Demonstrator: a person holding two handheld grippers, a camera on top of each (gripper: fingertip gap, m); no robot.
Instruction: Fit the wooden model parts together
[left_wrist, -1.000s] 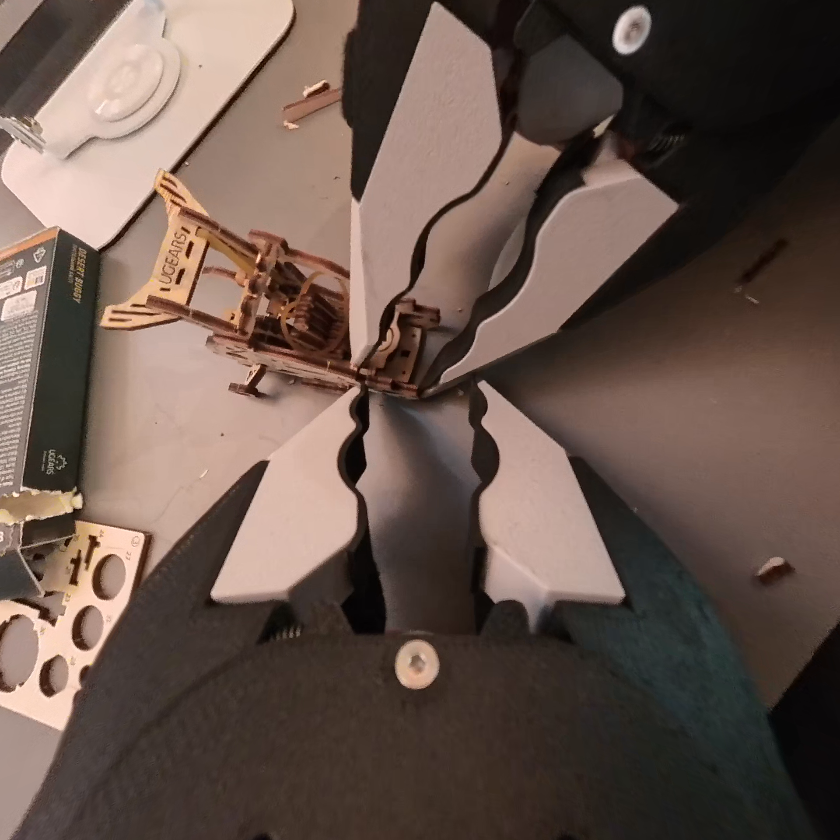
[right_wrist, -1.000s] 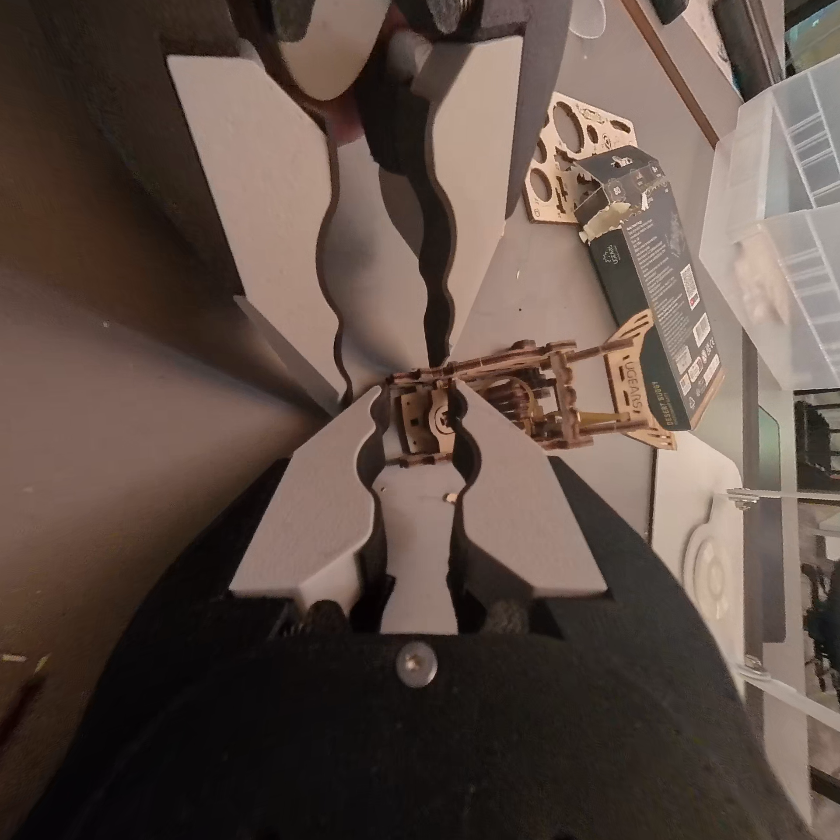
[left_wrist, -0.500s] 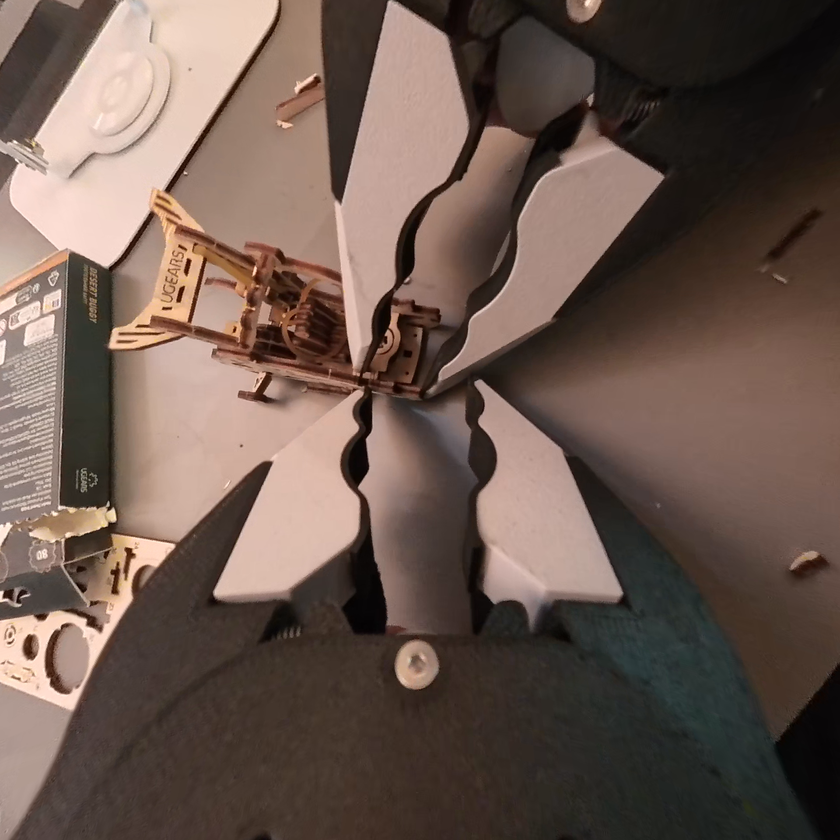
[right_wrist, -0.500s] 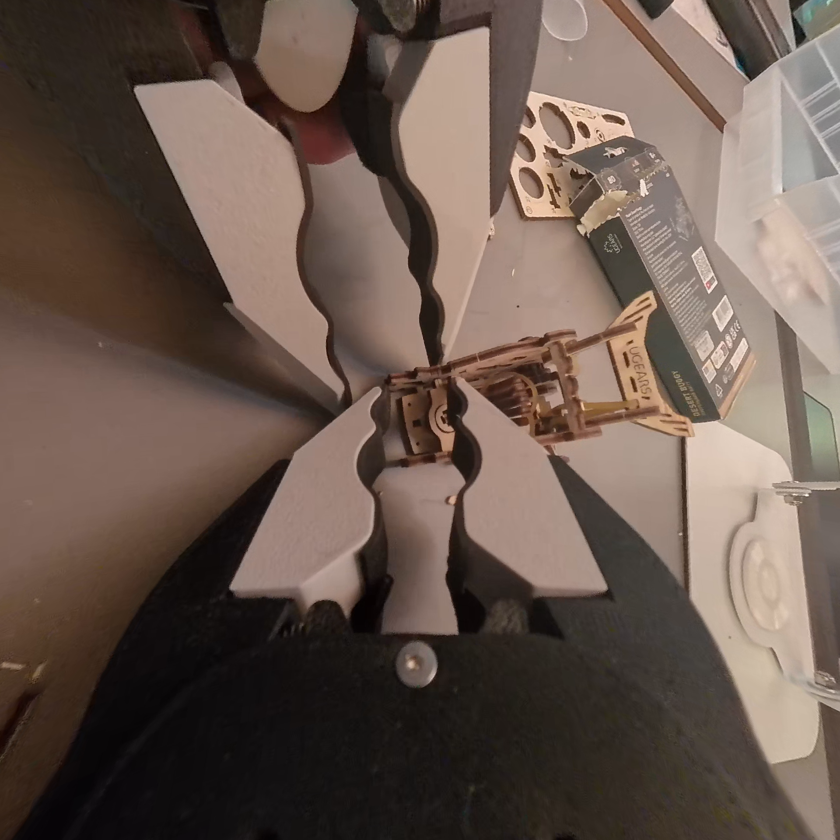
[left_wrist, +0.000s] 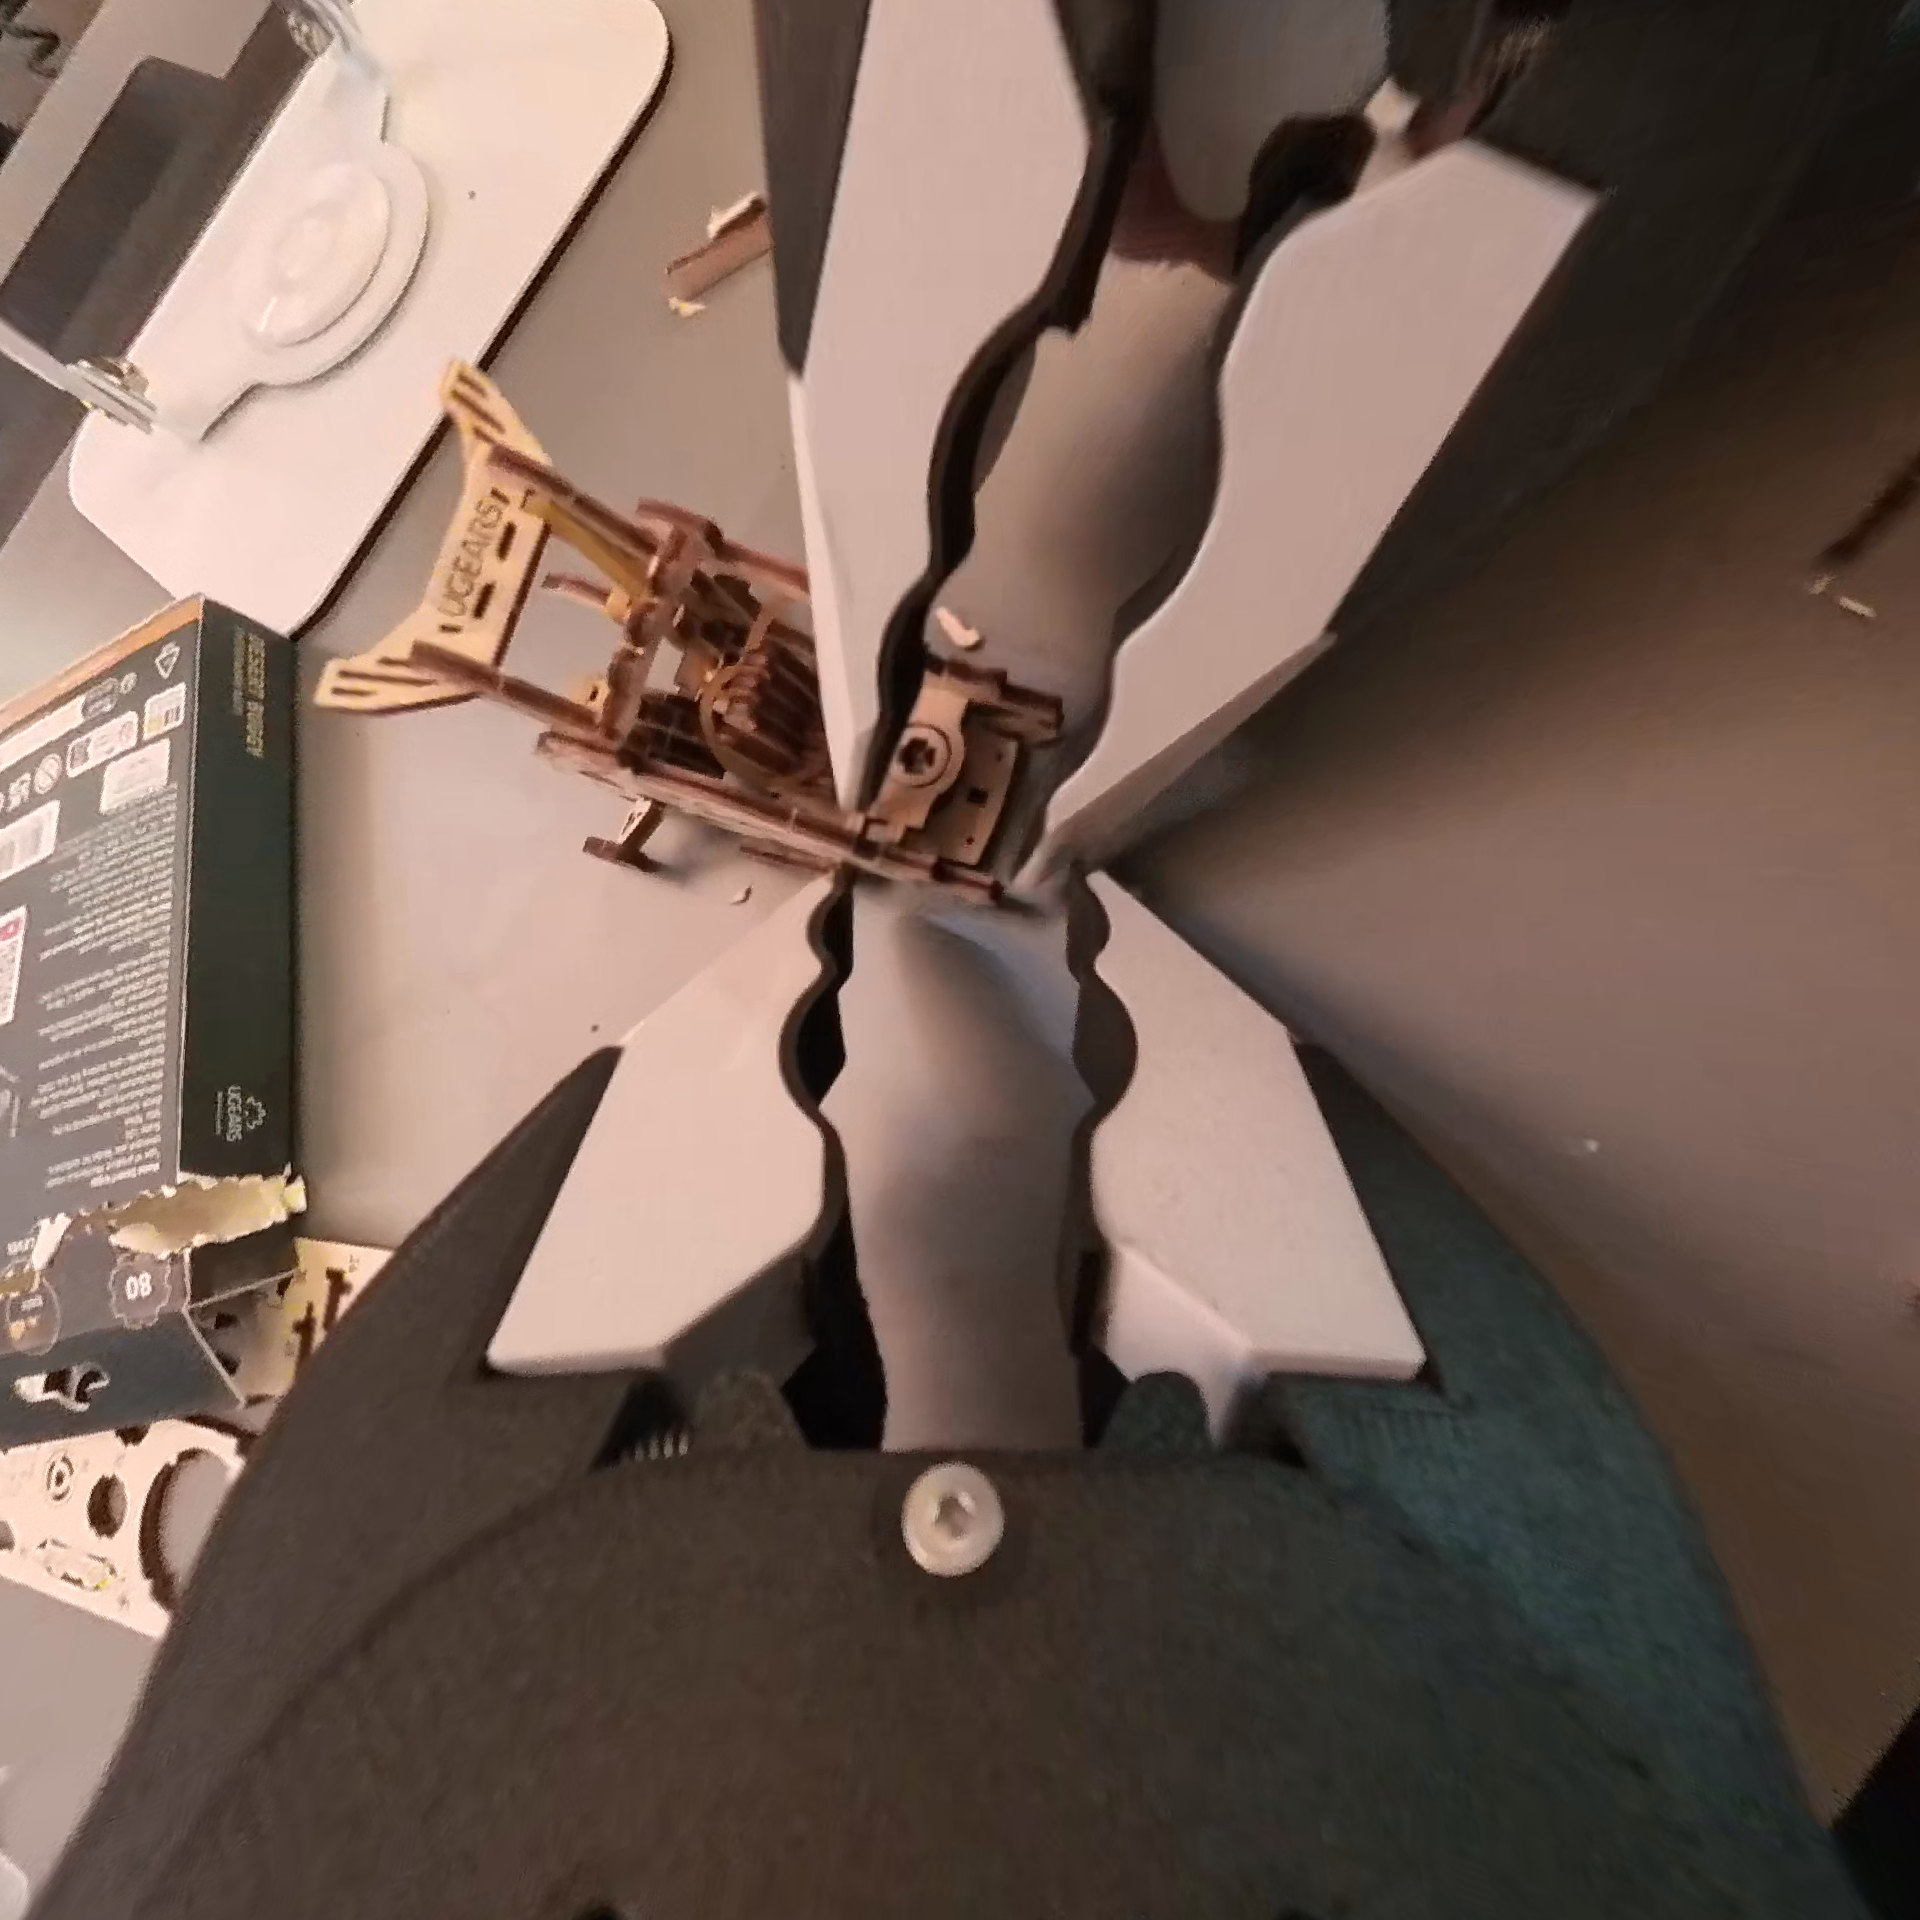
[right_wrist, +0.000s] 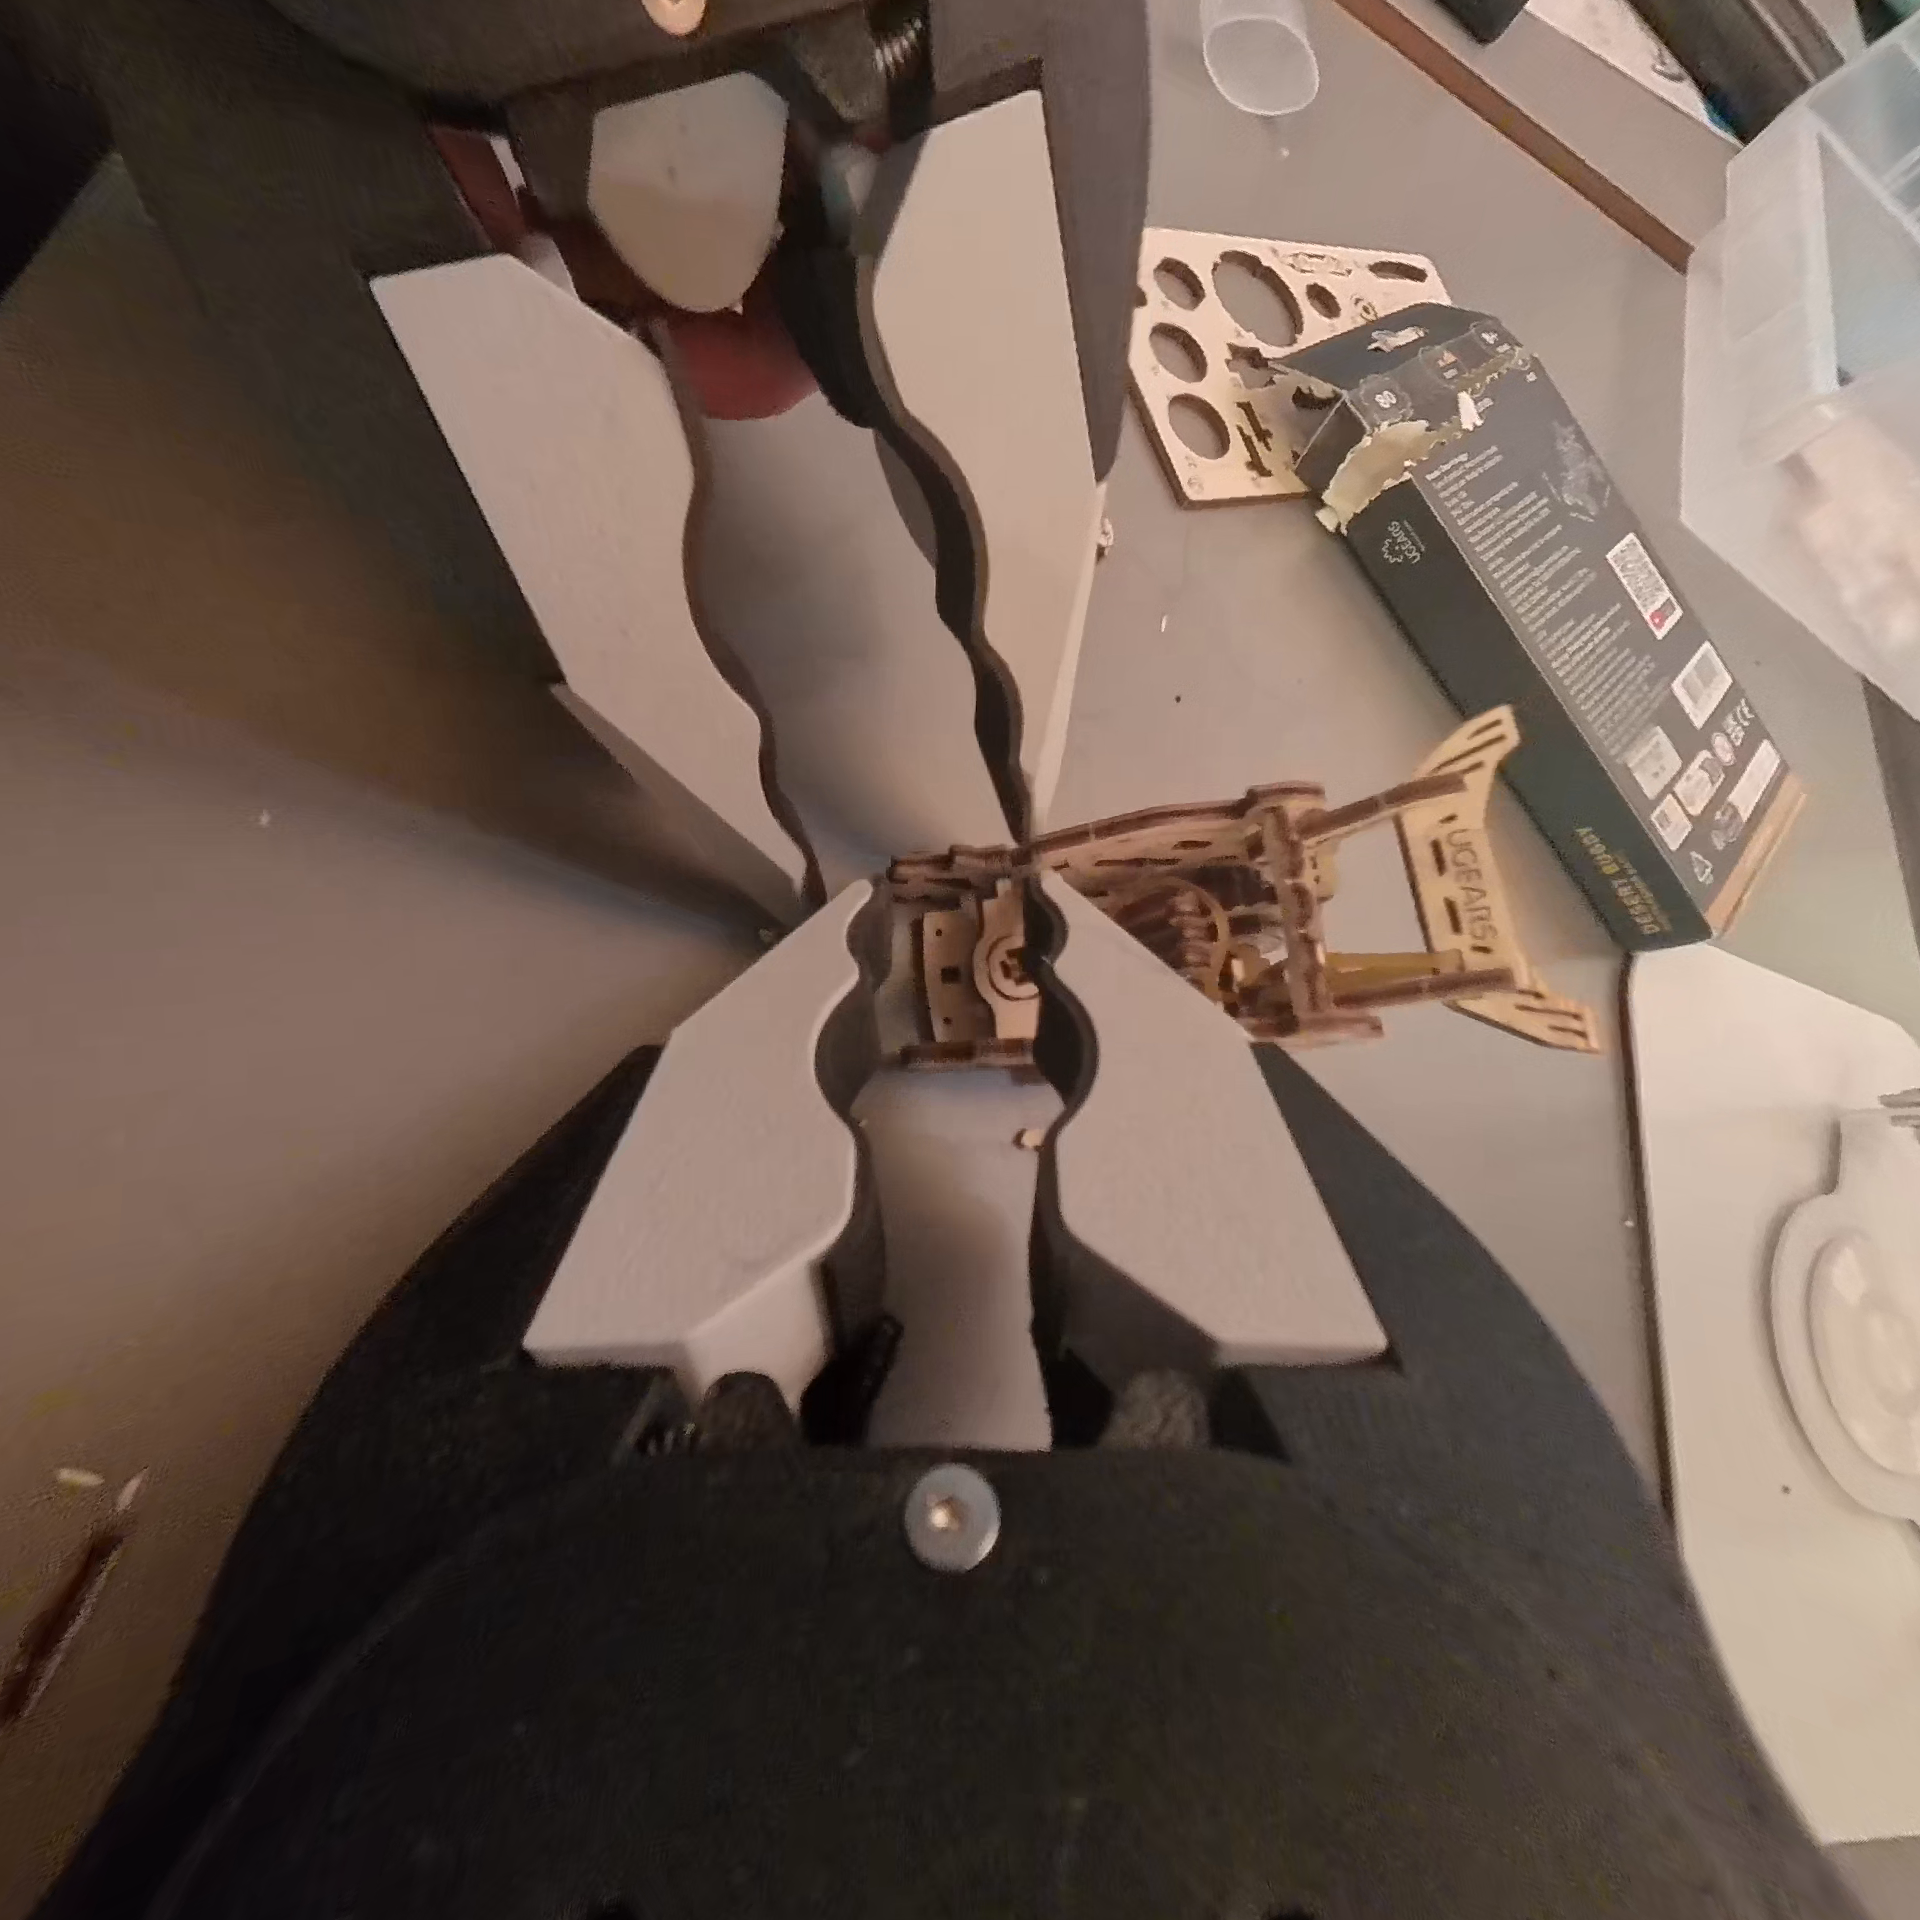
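The wooden model (left_wrist: 665, 675) is a small open frame of laser-cut plywood, lifted off the grey table (left_wrist: 1558, 1039). My right gripper (right_wrist: 956, 904) is shut on its boxy front end, with both pads against the sides. In the left wrist view the right gripper (left_wrist: 951, 831) comes in from the top. My left gripper (left_wrist: 956, 894) faces it tip to tip, open, with its fingertips at the model's edge. In the right wrist view the left gripper (right_wrist: 914, 873) has one fingertip touching the model's (right_wrist: 1247, 894) top rail, and the other stands clear of it.
A dark torn-open cardboard box (right_wrist: 1558, 623) lies beside the model and also shows in the left wrist view (left_wrist: 135, 883). A punched-out plywood sheet (right_wrist: 1247, 343), a white pad (left_wrist: 312, 260), a clear plastic bin (right_wrist: 1829, 312), a clear cup (right_wrist: 1257, 52) and wood scraps (left_wrist: 717, 260) lie around. My two grippers' fingertips are within a few centimetres of each other. From either gripper's tips it is about 30 cm to the clear cup (right_wrist: 1257, 52).
Both grippers and the model have shifted and turned slightly together over the table. The right grasp on the model's front end is unchanged. The left fingertips stay at the model's edge.
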